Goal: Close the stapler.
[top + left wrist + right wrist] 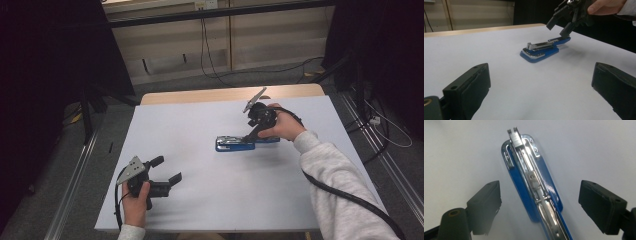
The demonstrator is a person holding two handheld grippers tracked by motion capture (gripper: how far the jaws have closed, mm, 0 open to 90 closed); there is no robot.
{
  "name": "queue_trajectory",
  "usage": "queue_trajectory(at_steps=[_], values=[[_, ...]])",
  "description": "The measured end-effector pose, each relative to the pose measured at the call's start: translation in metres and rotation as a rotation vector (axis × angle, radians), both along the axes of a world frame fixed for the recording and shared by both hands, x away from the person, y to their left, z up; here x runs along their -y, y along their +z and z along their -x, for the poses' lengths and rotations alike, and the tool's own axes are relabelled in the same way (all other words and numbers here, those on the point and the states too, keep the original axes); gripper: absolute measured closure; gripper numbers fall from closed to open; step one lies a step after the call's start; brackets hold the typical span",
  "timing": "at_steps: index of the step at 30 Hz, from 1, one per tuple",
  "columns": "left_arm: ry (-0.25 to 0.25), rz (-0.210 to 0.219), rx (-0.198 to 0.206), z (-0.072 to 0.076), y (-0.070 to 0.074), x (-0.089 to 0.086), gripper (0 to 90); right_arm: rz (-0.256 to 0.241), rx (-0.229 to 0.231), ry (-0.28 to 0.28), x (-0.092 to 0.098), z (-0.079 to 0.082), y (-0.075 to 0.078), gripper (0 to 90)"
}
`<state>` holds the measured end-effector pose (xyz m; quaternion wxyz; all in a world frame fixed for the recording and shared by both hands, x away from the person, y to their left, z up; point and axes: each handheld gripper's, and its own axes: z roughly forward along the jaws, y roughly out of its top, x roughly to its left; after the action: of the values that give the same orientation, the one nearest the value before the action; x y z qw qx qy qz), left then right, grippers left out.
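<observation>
A blue stapler (235, 144) with a silver metal magazine lies swung open flat on the white table (210, 200), right of centre. My right gripper (256, 133) hovers over the stapler's right end, open, tilted down at it. In the right gripper view the stapler (534, 185) runs between the two spread jaws of the right gripper (539, 207) without touching either. My left gripper (167, 170) rests open near the front left of the table, holding nothing. It faces the stapler (540, 51) from a distance, with the right gripper (558, 28) above the stapler's far end.
The table's far edge is a bare wooden strip (225, 94). Beyond it, black cables (210, 60) trail over the grey floor. Dark stands (90, 110) are at the left and metal rails (385, 165) run along the right.
</observation>
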<state>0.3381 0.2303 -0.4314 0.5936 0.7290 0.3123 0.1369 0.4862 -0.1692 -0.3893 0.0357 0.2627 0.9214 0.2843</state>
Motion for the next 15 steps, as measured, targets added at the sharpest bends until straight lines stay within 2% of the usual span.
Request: queue_trajectory(at_steps=[3, 11, 13, 15], values=[[-0.007, 0.001, -0.011, -0.001, 0.000, 0.004, 2.1, -0.010, 0.002, -0.016, 0.005, 0.004, -0.001, 16.2], [-0.017, -0.011, -0.031, -0.007, 0.001, 0.012, 2.1, 0.000, 0.045, -0.074, 0.024, 0.020, 0.000, 14.8], [-0.017, -0.017, -0.047, -0.010, 0.000, 0.015, 2.1, 0.005, 0.064, -0.096, 0.032, 0.026, -0.001, 14.3], [-0.020, -0.019, -0.053, -0.013, 0.000, 0.019, 2.1, 0.004, 0.065, -0.106, 0.035, 0.029, -0.001, 14.3]])
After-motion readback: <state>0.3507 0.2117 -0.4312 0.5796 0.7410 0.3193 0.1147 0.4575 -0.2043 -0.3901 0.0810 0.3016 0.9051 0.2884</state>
